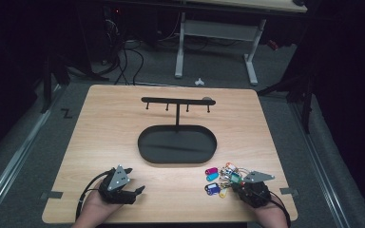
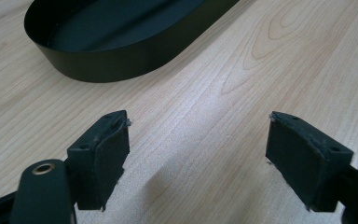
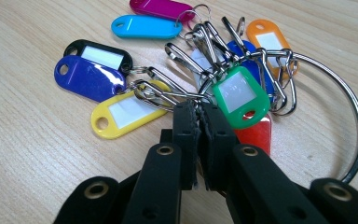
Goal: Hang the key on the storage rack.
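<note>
The right hand-held gripper has its jaws pressed together, apparently pinching a clip of the bunch of key tags at the counter's near right edge; the exact clip is hard to make out. The left hand-held gripper stands apart over bare wood. Beyond sits the black oval tray, with its hook rack.

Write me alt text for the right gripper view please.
The right gripper is shut on a metal clip of a large key ring on a wooden table, with yellow, blue, black, cyan, magenta, orange and green tags fanned out.
</note>
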`<state>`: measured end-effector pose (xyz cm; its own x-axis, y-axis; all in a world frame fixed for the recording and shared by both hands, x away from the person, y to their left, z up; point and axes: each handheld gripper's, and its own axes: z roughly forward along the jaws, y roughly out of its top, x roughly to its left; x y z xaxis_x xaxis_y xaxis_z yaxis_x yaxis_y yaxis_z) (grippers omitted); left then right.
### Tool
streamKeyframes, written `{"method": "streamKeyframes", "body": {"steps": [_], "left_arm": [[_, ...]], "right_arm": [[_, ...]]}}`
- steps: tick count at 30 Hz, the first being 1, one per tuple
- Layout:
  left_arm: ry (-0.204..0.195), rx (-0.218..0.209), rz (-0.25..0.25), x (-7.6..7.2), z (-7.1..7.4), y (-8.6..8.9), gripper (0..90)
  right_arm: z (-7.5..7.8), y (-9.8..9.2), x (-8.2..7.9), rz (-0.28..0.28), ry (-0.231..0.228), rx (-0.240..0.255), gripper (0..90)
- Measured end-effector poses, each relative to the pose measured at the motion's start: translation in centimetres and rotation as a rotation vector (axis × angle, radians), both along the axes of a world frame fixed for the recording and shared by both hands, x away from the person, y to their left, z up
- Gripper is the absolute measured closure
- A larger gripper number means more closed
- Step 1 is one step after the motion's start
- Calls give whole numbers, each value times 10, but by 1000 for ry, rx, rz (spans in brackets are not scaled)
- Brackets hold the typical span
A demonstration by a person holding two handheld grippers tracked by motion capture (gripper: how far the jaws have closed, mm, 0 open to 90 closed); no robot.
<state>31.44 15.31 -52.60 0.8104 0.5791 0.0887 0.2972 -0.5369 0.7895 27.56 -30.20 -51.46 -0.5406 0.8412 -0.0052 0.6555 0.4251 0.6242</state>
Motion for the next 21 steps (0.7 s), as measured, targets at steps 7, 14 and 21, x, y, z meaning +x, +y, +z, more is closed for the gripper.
{"method": "streamKeyframes", "body": {"steps": [7, 14, 21], "left_arm": [[1, -1, 8, -1, -1, 2, 220], [1, -2, 9, -2, -1, 4, 220], [-1, -10, 0, -4, 0, 5, 219]], "right_arm": [[0, 2, 1, 15, -6, -5, 786], [5, 6, -2, 34, 15, -65, 680], [16, 10, 3, 76, 76, -140, 627]]}}
